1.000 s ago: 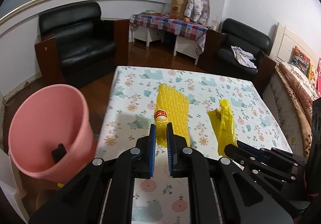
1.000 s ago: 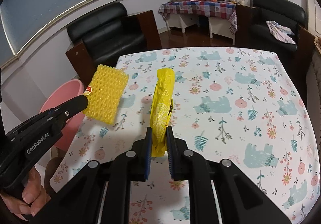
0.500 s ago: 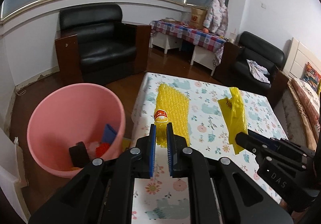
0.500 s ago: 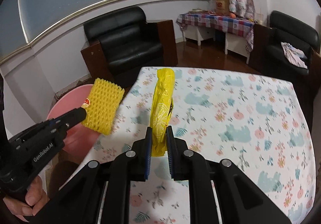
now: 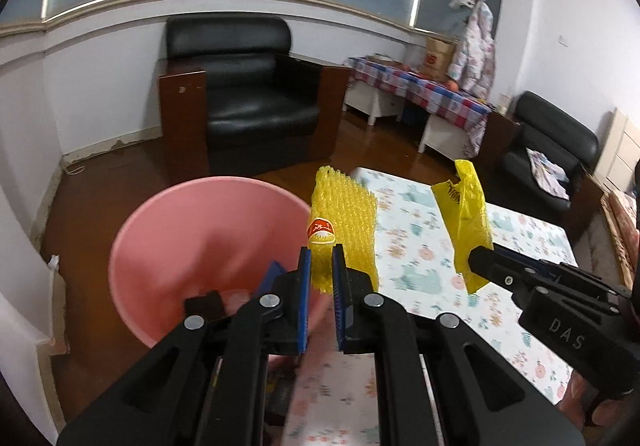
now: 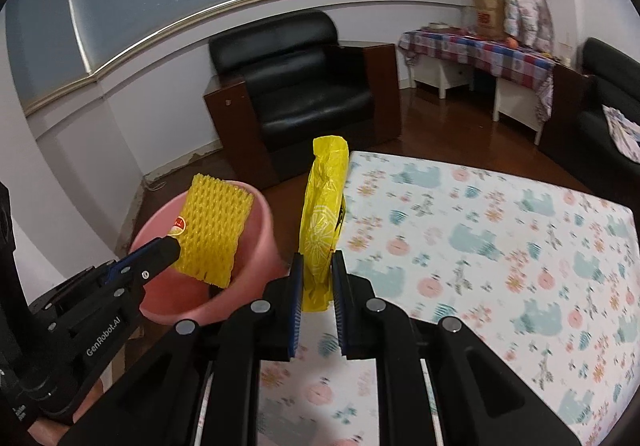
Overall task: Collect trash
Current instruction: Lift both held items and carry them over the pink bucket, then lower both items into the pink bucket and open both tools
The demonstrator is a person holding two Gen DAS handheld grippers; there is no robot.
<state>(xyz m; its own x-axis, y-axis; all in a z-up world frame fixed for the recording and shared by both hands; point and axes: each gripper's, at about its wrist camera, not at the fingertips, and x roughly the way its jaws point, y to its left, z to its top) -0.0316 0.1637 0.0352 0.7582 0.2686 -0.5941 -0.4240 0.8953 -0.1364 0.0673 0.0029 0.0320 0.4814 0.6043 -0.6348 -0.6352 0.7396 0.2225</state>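
My left gripper is shut on a yellow foam fruit net with a red label, held in the air over the near rim of the pink bin. In the right wrist view the same foam net hangs in front of the bin, pinched by the left gripper. My right gripper is shut on a crumpled yellow plastic bag, lifted above the table's left edge. The bag also shows in the left wrist view with the right gripper under it. Some dark and blue items lie inside the bin.
A table with a bear-and-flower patterned cloth fills the right side. A black armchair stands behind the bin on a wooden floor. A second table with a checked cloth and another black chair stand farther back.
Both grippers have carried their items leftward off the table toward the pink bin. The foam net now hangs at the bin's rim, and the bag has reached the table's left edge.
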